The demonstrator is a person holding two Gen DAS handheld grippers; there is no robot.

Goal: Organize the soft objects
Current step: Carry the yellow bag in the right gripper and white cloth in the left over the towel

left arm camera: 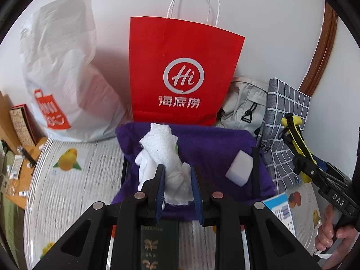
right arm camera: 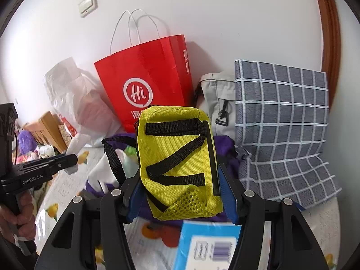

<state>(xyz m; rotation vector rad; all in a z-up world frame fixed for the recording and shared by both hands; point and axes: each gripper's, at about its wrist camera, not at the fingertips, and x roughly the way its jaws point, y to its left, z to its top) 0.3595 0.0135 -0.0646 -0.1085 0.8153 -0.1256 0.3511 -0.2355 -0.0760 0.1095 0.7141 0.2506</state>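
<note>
Two loads up at once, both over the purple-lined bin [left arm camera: 202, 144]. Left gripper [left arm camera: 177, 186] pinched narrow on a white cloth bundle [left arm camera: 162, 153], hanging above the purple lining beside a white sponge block [left arm camera: 239, 168]. Right gripper [right arm camera: 182, 193] spread mid-wide, clamped on a yellow pouch with black straps [right arm camera: 177, 157]. Best to lower each well inside the rim, clear of the red paper bag [left arm camera: 180, 67], then release one at a time; otherwise straps likely to snag.
</note>
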